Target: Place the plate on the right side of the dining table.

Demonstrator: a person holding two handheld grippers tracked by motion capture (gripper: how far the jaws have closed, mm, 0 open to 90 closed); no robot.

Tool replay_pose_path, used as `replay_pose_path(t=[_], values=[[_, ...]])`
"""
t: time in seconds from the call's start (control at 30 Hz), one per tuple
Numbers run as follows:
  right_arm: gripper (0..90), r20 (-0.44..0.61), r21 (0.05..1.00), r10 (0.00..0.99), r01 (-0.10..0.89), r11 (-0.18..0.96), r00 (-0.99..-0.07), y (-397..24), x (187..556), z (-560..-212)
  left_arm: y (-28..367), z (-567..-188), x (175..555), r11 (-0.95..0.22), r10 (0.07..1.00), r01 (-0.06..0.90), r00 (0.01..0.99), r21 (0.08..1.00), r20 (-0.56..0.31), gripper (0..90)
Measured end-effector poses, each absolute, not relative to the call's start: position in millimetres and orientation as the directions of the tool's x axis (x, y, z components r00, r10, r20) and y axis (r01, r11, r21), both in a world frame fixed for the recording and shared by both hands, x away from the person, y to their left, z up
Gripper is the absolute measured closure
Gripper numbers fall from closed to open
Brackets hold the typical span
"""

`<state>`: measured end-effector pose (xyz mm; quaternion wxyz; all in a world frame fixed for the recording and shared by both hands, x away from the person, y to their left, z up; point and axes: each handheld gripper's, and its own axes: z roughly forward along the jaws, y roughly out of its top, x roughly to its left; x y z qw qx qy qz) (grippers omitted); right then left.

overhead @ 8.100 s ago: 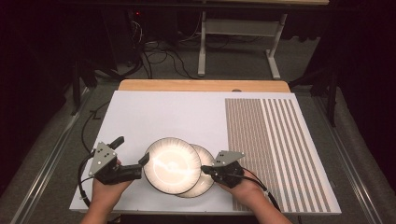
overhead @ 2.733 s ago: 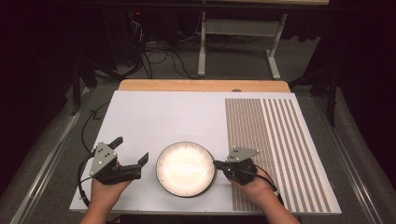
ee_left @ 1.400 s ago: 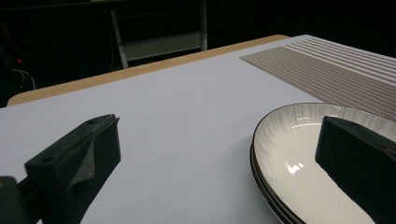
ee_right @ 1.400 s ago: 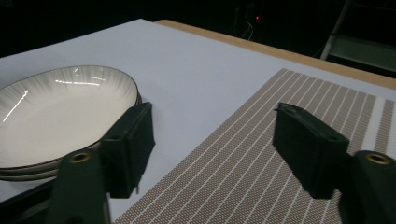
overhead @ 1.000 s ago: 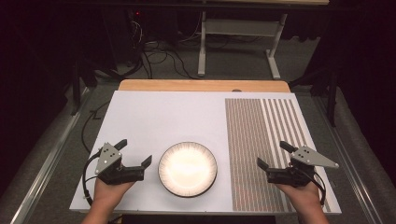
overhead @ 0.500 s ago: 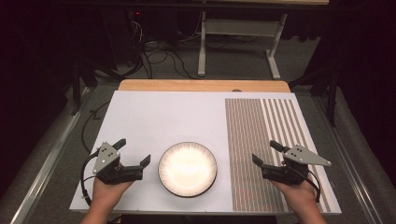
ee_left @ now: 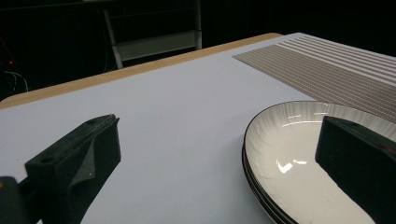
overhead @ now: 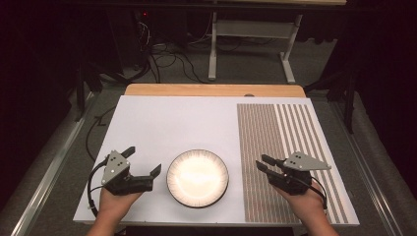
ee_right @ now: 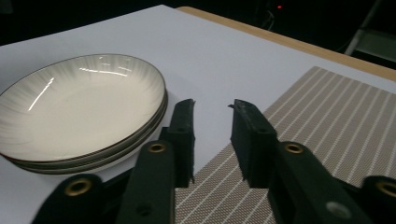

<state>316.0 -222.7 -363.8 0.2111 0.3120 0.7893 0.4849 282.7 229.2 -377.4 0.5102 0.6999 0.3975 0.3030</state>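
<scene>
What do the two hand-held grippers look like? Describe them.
Both the left gripper and the right gripper are black, each with two blocky jaws, a grey three-cornered plate on top and a black cable trailing behind. The right gripper view shows brass-coloured rivets. No sleeves are visible.

The round cream ceramic plates (overhead: 197,177) are glossy, with faint radial streaks and thin dark rims. The taupe woven placemat (overhead: 290,147) at right has white stripes; the counter (overhead: 167,123) is white.

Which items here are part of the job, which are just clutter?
In the job:
- stacked plates, nested, mid-table
- left tool, open, beside the stack, empty
- right tool, jaws just narrowed, nothing between them, over the mat

Just lying about:
- striped placemat
- white board
- cables on the floor
- white frame stand
</scene>
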Motion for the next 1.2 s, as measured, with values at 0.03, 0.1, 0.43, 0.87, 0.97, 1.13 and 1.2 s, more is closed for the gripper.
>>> replay_pose_path(t=[0.03,0.1,0.43,0.87,0.97,1.13,1.2], values=[[74.0,-0.034,0.892,0.682,0.285,0.349,-0.73,-218.7,316.4,-363.4,229.7,-377.7,282.7,-0.162,0.866,0.248,0.5,0.955,0.017,0.4],[76.5,-0.033,0.89,0.677,0.286,0.354,-0.736,-216.6,316.9,-363.3,230.1,-377.8,282.7,-0.161,0.866,0.249,0.501,0.955,0.016,0.4],[86.5,-0.027,0.864,0.594,0.28,0.418,-0.804,-189.5,325.2,-368.1,230.5,-377.1,282.3,-0.159,0.865,0.246,0.501,0.956,0.015,0.3],[90.0,-0.017,0.807,0.526,0.299,0.51,-0.85,-155.4,328.4,-383.6,232.4,-376.1,281.8,-0.156,0.864,0.246,0.504,0.957,0.011,0.3],[90.0,-0.027,0.782,0.516,0.303,0.544,-0.856,-151.2,328.4,-388.5,231.4,-376.2,282.1,-0.157,0.86,0.246,0.509,0.956,0.01,0.3],[90.0,-0.04,0.762,0.501,0.297,0.575,-0.865,-148.8,329.0,-391.7,232.9,-375.9,282.8,-0.162,0.864,0.248,0.504,0.955,0.015,0.9],[90.0,-0.04,0.756,0.496,0.298,0.583,-0.868,-148.4,329.1,-391.9,233.3,-375.8,282.7,-0.165,0.863,0.248,0.504,0.955,0.018,1.3]])
